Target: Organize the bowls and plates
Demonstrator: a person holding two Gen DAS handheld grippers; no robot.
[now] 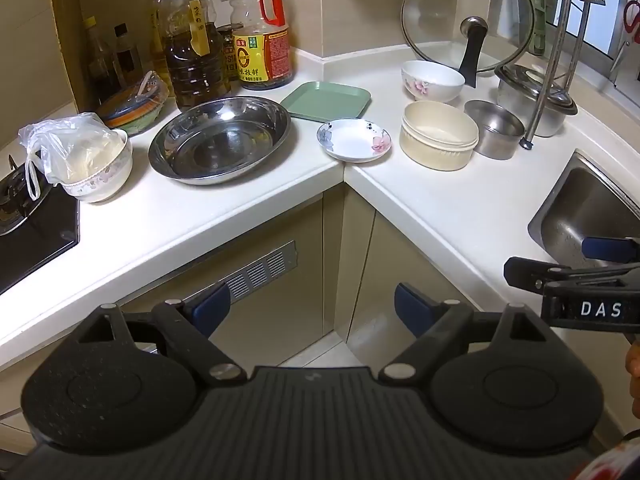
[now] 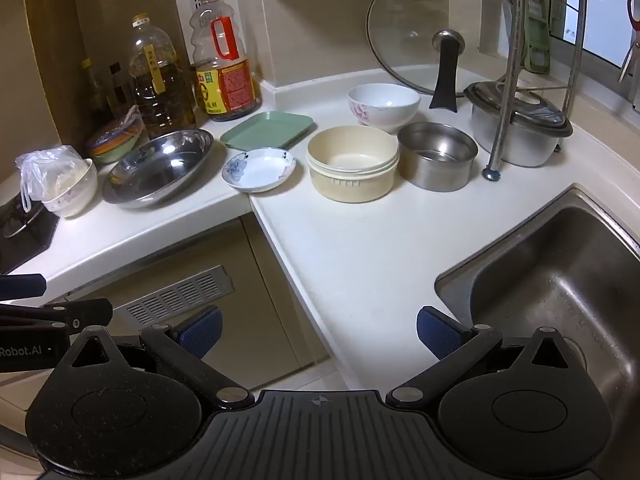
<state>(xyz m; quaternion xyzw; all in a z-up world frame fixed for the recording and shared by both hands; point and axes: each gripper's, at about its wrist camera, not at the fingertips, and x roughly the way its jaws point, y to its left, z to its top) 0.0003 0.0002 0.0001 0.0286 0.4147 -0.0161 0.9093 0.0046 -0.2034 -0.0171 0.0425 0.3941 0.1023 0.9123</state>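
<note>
On the white corner counter [image 1: 248, 204] stand a wide steel basin [image 1: 220, 140], a green square plate [image 1: 326, 100], a small flowered saucer [image 1: 354, 140], a cream bowl stack [image 1: 438, 136], a white flowered bowl [image 1: 432, 80] and a steel bowl [image 1: 494, 128]. The right wrist view shows the same basin [image 2: 160, 170], plate [image 2: 266, 130], saucer [image 2: 259, 169], cream bowls [image 2: 352, 164], flowered bowl [image 2: 383, 105] and steel bowl [image 2: 438, 156]. My left gripper [image 1: 312, 310] is open and empty, held off the counter's front edge. My right gripper [image 2: 318, 332] is open and empty, near the sink.
A bagged bowl [image 1: 94, 160] sits by the black stove [image 1: 28, 232] at left. Oil bottles [image 1: 192, 48] line the back wall. A glass lid [image 1: 466, 20], a lidded steel pot [image 1: 532, 96] and a rack pole [image 1: 550, 64] stand at back right. The steel sink [image 2: 560, 280] lies at right.
</note>
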